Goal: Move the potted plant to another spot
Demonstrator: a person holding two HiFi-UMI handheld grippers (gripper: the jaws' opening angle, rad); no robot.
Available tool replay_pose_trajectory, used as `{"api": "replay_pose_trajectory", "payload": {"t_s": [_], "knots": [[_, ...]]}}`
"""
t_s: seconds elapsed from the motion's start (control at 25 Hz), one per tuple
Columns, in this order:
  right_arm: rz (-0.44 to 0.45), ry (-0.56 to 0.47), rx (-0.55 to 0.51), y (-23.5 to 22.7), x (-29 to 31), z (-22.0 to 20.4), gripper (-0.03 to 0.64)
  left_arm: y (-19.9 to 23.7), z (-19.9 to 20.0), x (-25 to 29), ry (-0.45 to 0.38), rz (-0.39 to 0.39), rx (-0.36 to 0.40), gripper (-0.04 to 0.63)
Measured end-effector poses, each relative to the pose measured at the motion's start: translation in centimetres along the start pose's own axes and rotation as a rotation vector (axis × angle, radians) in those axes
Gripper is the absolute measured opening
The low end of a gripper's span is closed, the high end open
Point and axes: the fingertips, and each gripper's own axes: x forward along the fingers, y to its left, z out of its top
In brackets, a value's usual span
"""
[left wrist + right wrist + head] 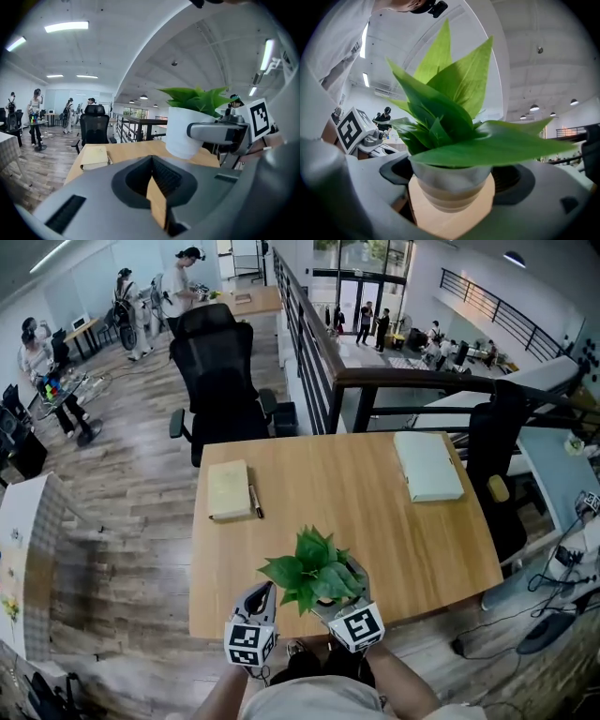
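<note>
At the lower centre of the head view, by the light wooden tabletop's (pixel 356 512) near edge, the right gripper's (pixel 336 601) fingers pinch the white pot of broad green leaves (pixel 317 576). The left gripper's (pixel 262 596) fingers are pressed together, empty. The smooth, tapered pot could slip and drop past that edge.

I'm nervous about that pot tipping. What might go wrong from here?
The right gripper alone clamps the potted plant by its pot's side, so it may tilt or slip. It is by the front edge of the table; set down there, it might fall off. The shut left gripper sits close and might snag leaves.
</note>
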Motion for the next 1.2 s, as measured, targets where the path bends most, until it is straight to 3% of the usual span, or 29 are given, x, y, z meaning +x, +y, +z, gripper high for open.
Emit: {"api": "replay_pose_trajectory", "payload": {"t_s": [0.28, 0.56, 0.88, 1.2], "knots": [[-0.065, 0.029, 0.016, -2.0, -3.0, -1.2, 0.508, -3.2, -0.6, 2.8, 0.023, -0.08, 0.017, 0.011], [-0.237, 0.024, 0.04, -6.8, -7.2, -3.0, 0.508, -7.3, -1.4, 6.0, 0.048, -0.18, 0.048, 0.011], [-0.413, 0.047, 0.053, -12.0, -14.4, -4.4, 0.508, -14.8, -1.6, 9.6, 0.068, -0.338, 0.105, 0.011], [-0.508, 0.096, 0.1, -14.2, -19.1, -7.2, 0.508, -19.3, -2.4, 11.4, 0.09, -0.425, 0.123, 0.011]]}}
